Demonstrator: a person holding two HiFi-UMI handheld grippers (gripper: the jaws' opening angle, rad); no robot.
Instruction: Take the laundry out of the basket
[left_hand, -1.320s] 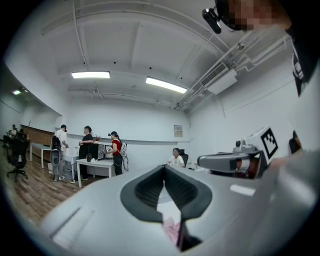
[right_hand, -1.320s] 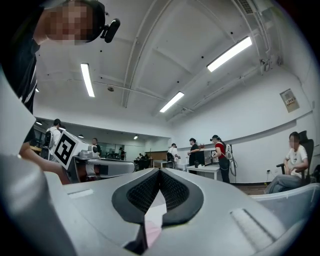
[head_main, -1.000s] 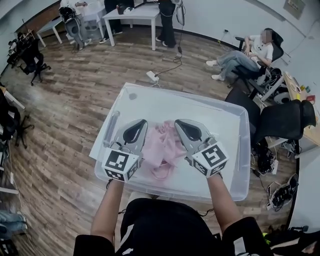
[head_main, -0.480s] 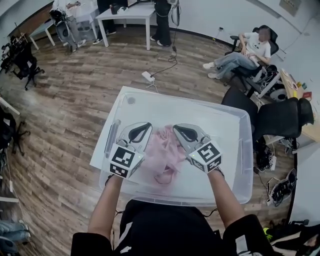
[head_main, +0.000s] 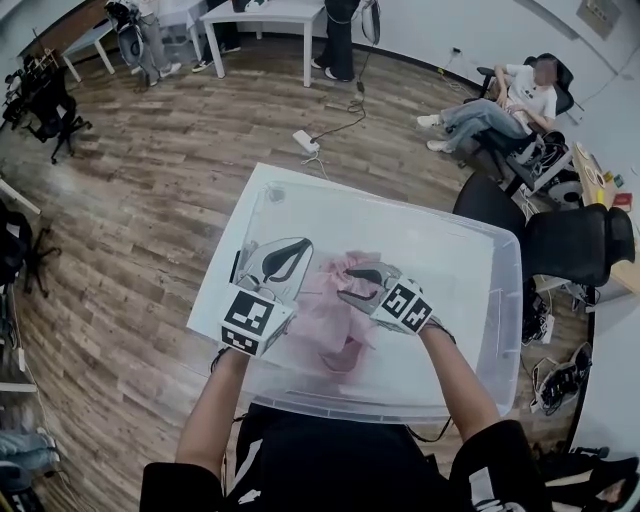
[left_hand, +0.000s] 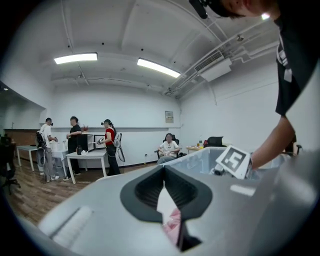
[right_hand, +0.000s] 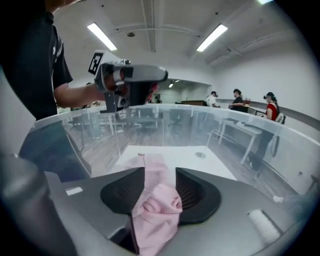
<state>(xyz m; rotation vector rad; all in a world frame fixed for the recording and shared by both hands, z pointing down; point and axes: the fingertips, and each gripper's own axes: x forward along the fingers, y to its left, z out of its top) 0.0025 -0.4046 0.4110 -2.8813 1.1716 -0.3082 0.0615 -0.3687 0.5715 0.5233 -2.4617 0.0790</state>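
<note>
A pink cloth (head_main: 330, 320) lies bunched in the near half of a clear plastic bin (head_main: 390, 205). My left gripper (head_main: 293, 246) hovers at the cloth's left edge. In the left gripper view its jaws (left_hand: 163, 169) meet at the tips, with pink cloth (left_hand: 172, 220) caught low between them. My right gripper (head_main: 343, 286) is turned inward and lies on the cloth's right side. Its jaws (right_hand: 155, 172) are opening, and a fold of the cloth (right_hand: 155, 205) stands loosely between the pads and reaches past the tips.
The bin's walls rise on all sides of both grippers, and its far half is bare white floor (head_main: 400, 235). A black office chair (head_main: 580, 240) stands to the right. A seated person (head_main: 500, 100) and a white table (head_main: 265, 10) are farther off, and a power strip (head_main: 305, 140) lies on the wood floor.
My right gripper has swung inward and dropped onto the cloth, and its jaws have parted. The left gripper has stayed nearly where it was.
</note>
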